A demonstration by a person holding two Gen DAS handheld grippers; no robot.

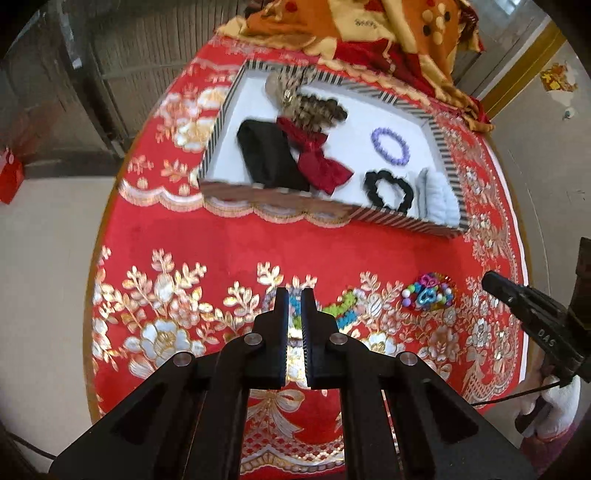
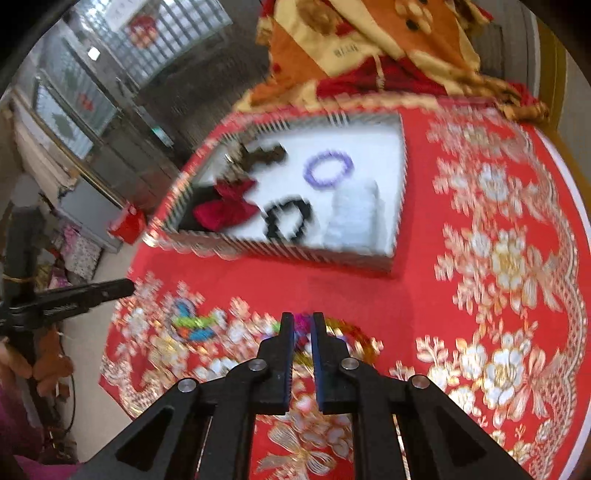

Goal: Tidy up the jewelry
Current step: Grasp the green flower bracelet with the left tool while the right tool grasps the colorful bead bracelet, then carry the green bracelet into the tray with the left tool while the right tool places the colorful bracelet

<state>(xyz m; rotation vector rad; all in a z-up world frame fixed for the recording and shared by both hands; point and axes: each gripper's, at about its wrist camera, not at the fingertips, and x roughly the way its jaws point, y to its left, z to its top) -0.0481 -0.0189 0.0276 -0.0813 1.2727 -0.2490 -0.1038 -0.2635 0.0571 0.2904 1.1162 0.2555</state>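
A striped-rim white tray [image 1: 402, 216] holds a purple bead bracelet [image 1: 390, 145], a black scrunchie [image 1: 388, 190], a red bow [image 1: 321, 162], a black cloth [image 1: 269, 155], a brown curly hairpiece [image 1: 317, 107] and a pale blue cloth [image 1: 437, 199]. A green and blue bead bracelet [image 1: 338, 310] lies on the red cloth just beyond my left gripper [image 1: 294, 295], whose jaws stand narrowly apart and empty. A colourful bead bracelet [image 1: 428, 291] lies to its right. My right gripper [image 2: 303, 319], jaws narrowly apart, hovers over that colourful bracelet [image 2: 302, 326]. The tray [image 2: 295, 251] shows blurred in the right wrist view.
A red embroidered cloth [image 1: 221, 251] covers the round table. An orange and yellow folded fabric [image 1: 369, 26] lies behind the tray. The right gripper [image 1: 532, 317] shows at the left view's right edge; the left gripper [image 2: 74, 299] at the right view's left edge.
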